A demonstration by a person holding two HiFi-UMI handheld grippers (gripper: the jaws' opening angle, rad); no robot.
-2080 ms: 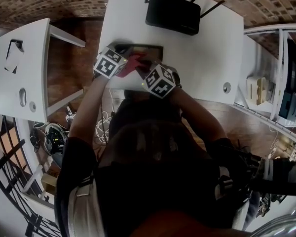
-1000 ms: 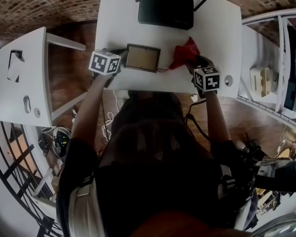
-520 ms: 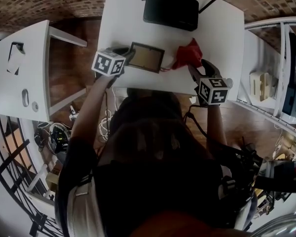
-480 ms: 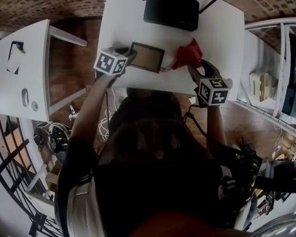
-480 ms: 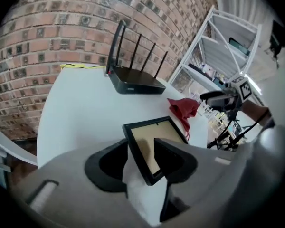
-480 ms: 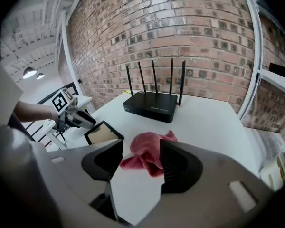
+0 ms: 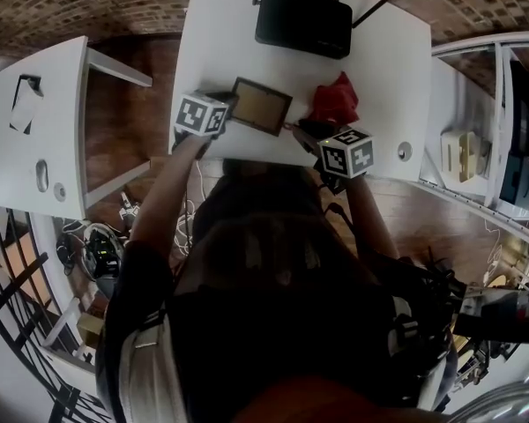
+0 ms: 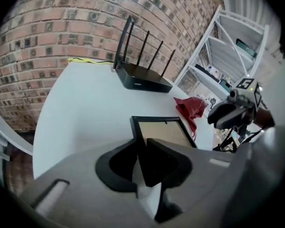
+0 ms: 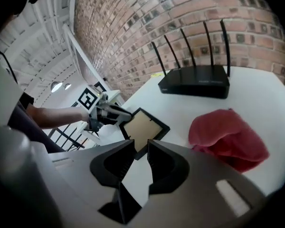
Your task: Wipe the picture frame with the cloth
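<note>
The left tongs (image 8: 142,144), jaws just closing, pinch the near corner of the black-rimmed rectangular picture frame (image 8: 164,133). The right tongs (image 9: 141,146) have just narrowed on nothing — the crumpled red cloth (image 9: 228,137) lies loose to their right. Wiping looks paused or done; more calls for regrasping that cloth.

Red-brick wall (image 8: 61,27) on the far side, dark wooden floor (image 7: 123,122), white table (image 7: 220,51) in the middle, second white table (image 7: 62,104) left, white shelving rack (image 7: 458,95) right, black railing (image 7: 22,276) near left
</note>
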